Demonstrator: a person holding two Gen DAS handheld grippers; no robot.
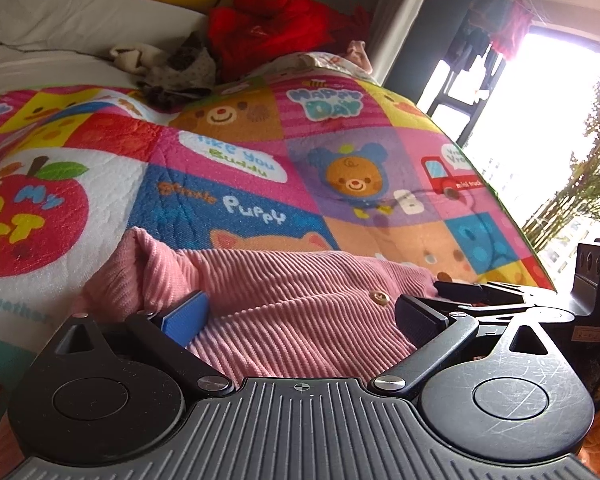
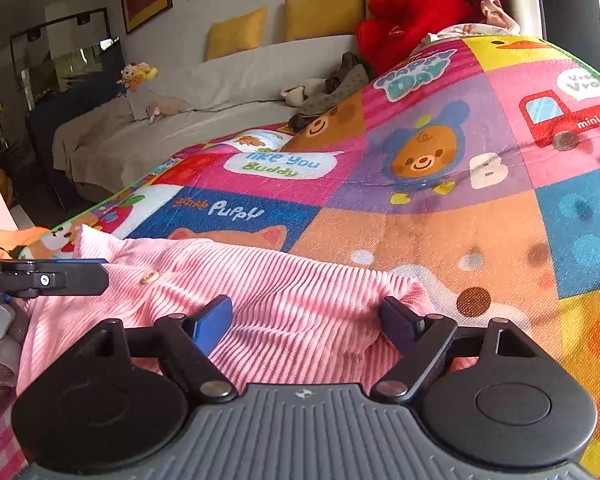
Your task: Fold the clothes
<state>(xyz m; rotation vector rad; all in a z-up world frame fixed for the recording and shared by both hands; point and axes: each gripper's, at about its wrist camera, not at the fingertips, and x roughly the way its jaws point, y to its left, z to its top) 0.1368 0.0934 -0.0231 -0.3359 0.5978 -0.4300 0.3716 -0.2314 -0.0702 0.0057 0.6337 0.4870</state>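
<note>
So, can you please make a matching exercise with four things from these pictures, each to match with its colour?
Things:
1. ribbed corduroy garment
2. square cushion on the sofa back
3. puffy jacket
4. sofa cover

Colours:
a. red
b. off-white
c. pink
d. yellow

Pairs: 1-c, 2-d, 3-a, 4-b
</note>
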